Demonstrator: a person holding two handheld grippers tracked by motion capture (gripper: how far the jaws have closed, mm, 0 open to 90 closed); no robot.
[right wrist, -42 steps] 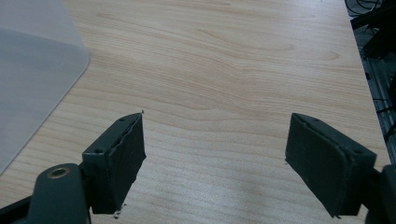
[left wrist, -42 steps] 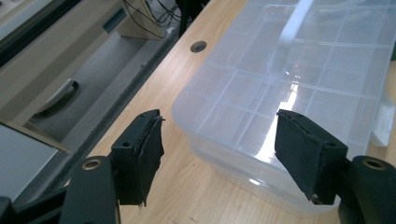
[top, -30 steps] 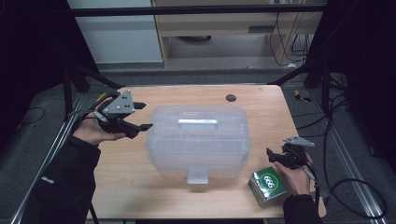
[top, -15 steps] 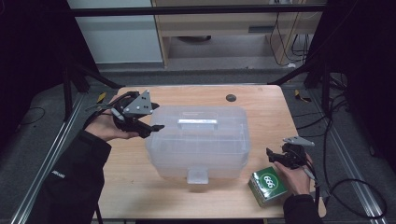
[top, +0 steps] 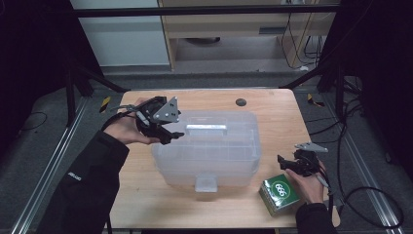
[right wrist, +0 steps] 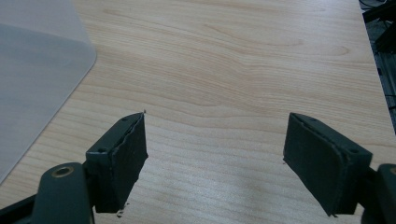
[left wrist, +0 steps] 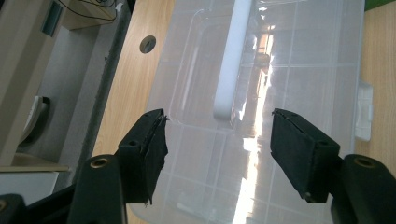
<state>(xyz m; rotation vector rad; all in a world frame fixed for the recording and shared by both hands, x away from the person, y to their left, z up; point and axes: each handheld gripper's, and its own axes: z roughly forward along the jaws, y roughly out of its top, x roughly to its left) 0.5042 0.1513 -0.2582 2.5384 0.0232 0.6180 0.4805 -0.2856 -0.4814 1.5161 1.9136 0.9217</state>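
A clear plastic storage box (top: 209, 146) with a lid and a white handle (top: 207, 128) stands in the middle of the wooden table (top: 272, 105). My left gripper (top: 170, 132) hovers open over the box's left end. In the left gripper view its jaws are spread above the lid (left wrist: 280, 70), and the white handle (left wrist: 231, 60) runs away ahead between them. My right gripper (top: 287, 165) is open near the table's right front, above bare wood (right wrist: 224, 70), beside a green box (top: 278, 194). A corner of the clear box (right wrist: 32, 74) lies at its left.
A white latch (top: 204, 184) sticks out at the box's front side. A dark round hole (top: 239, 102) sits in the table's far edge. Metal frame legs and cables surround the table. Bare wood lies left and right of the box.
My left gripper has moved right from the table's left side and now sits over the clear box's left end. The right gripper has stayed still.
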